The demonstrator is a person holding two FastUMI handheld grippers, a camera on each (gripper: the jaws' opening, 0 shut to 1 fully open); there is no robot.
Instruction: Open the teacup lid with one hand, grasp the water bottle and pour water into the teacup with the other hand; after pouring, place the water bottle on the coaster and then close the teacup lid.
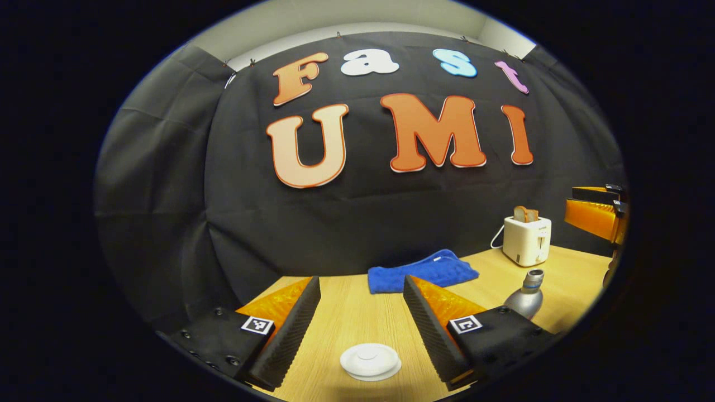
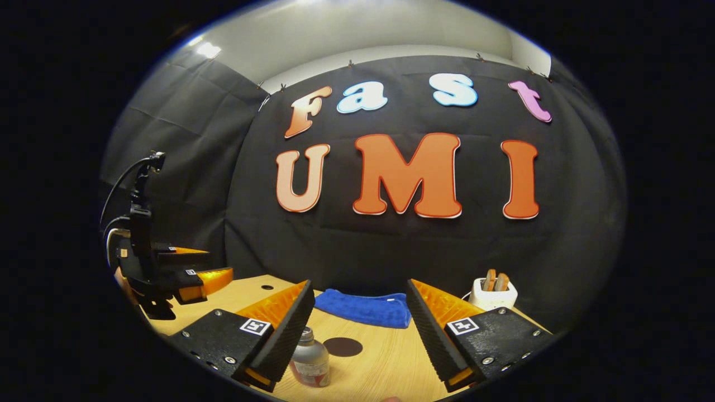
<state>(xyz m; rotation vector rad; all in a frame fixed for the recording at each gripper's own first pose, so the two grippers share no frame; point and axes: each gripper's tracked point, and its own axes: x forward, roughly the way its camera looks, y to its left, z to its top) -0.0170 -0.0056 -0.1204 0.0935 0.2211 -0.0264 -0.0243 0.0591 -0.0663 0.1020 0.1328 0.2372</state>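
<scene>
Left gripper view: the left gripper [image 1: 362, 321] is held wide above the lid [image 1: 370, 361]; light, smooth, best pinched at its rim.

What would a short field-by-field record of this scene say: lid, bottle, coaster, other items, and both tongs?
lid: white, on the cup, between the left tongs' open fingers
bottle: upright on the table, beside the right tongs' left finger
coaster: dark disc, bare, past the bottle
towel: blue, folded, near the wall
toaster: white, bread in slots
left tongs: open, empty
right tongs: open, empty
</scene>
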